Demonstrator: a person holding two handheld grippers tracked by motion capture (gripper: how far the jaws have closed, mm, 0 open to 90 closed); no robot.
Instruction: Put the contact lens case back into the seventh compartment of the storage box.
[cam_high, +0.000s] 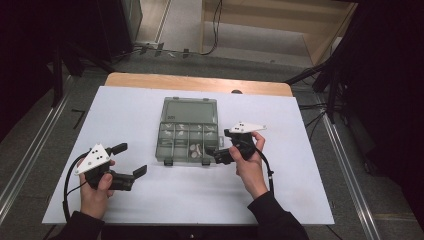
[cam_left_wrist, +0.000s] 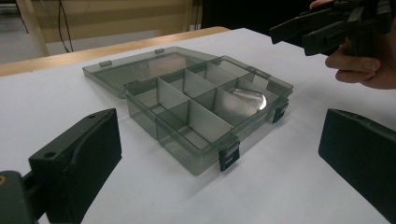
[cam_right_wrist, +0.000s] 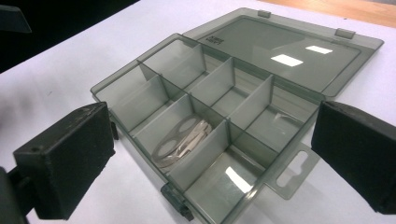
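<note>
Box (cam_high: 189, 131) lies open mid-table; my right gripper (cam_high: 218, 153) gapes empty at its right edge, left gripper (cam_high: 131, 160) open, well clear.

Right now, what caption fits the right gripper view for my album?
Open right gripper looks into an open grey compartment box holding white rings.

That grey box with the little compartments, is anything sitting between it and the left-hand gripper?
Nothing visible does. The left gripper is held with open jaws to the left of the compartment box, and only bare white table cover lies between them.
</note>
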